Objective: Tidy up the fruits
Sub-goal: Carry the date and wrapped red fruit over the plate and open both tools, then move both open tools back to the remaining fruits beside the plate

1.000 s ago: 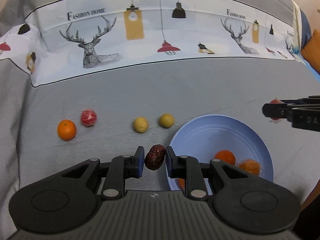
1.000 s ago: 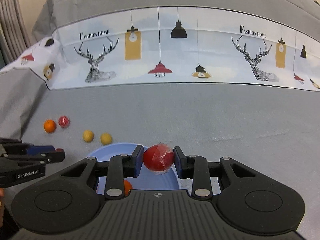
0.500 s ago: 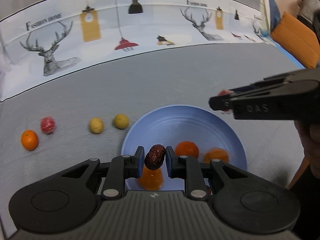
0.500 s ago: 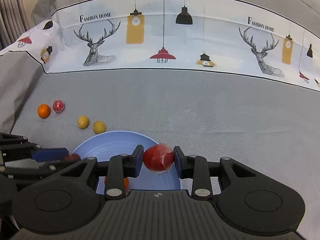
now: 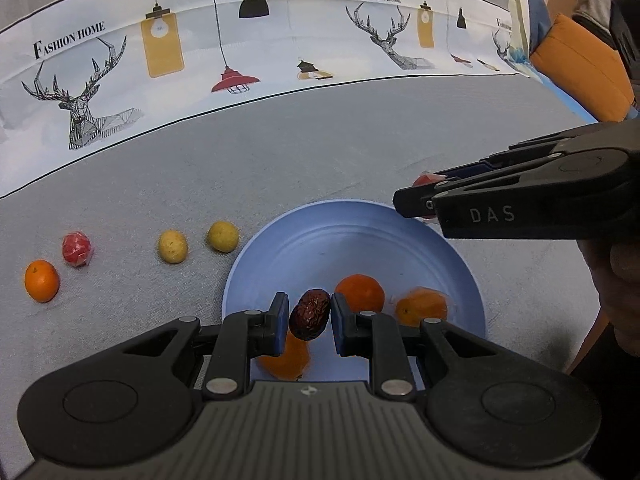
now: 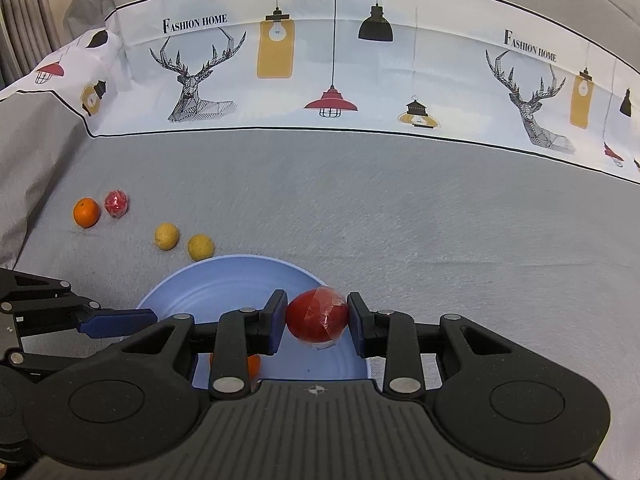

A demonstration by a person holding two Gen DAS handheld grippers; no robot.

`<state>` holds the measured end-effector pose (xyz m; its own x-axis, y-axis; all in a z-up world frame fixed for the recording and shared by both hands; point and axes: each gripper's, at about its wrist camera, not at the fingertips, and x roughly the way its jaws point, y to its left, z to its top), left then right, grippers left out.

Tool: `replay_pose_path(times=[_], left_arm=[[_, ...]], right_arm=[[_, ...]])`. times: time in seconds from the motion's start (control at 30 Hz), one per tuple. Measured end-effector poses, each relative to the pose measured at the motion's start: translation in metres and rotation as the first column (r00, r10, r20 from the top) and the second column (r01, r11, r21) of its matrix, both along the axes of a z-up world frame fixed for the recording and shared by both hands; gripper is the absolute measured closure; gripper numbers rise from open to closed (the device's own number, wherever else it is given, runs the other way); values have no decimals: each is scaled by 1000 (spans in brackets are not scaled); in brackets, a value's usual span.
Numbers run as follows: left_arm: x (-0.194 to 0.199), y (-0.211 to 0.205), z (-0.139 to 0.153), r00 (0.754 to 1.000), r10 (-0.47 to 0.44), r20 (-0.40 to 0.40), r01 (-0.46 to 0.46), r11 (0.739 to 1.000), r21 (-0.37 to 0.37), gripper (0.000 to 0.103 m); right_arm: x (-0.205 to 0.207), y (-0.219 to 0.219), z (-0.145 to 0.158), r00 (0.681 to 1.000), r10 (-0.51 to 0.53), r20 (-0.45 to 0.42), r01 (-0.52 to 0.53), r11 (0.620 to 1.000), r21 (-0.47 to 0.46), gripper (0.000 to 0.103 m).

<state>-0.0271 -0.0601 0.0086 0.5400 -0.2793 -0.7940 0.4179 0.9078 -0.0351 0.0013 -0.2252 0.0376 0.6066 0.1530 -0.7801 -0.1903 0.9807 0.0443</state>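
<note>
Fruits: your left gripper [image 5: 309,316] clamps a dark date [image 5: 310,314] over the blue plate [image 5: 400,220]; your right gripper [image 6: 317,318] grips a wrapped red fruit [image 6: 317,319].

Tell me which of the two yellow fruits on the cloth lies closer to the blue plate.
The right-hand yellow fruit, almost at the plate rim. The other yellow fruit lies further left, toward the wrapped red fruit.

Plate [image 5: 448,248] lies beneath both grippers' fingers, three fruits in it; four fruits [image 5: 173,246] lie left of the left fingers [image 5: 280,322].
</note>
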Motion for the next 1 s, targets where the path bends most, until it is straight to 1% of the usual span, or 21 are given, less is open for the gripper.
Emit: replay_pose_path(times=[0.4,0.47,0.53,0.63,0.67,0.77,1.0], left_arm=[[0,1,-1,1000,0,1,0,1000,-7,78],[0,2,0,1000,4,-1,-4,1000,-11,76],[0,2,1,1000,8,0,-8,1000,-19,69],[0,3,2,1000,11,6,-11,1000,-20,65],[0,3,2,1000,13,7,-13,1000,-22,65],[1,4,3,1000,21,10,-21,999,-26,65],[2,5,4,1000,24,14,-24,999,-28,65]], right_arm=[[1,2,-3,1000,2,-9,-2,1000,-4,68],[1,2,-2,1000,-2,-9,2,1000,-8,68],[2,2,-2,1000,-7,-10,7,1000,-4,66],[1,1,-1,1000,-14,-3,14,1000,0,58],[1,1,-1,1000,-17,-1,17,1000,0,55],[2,0,-1,1000,-23,2,23,1000,-2,51],[2,-1,0,999,-32,5,32,999,-8,49]])
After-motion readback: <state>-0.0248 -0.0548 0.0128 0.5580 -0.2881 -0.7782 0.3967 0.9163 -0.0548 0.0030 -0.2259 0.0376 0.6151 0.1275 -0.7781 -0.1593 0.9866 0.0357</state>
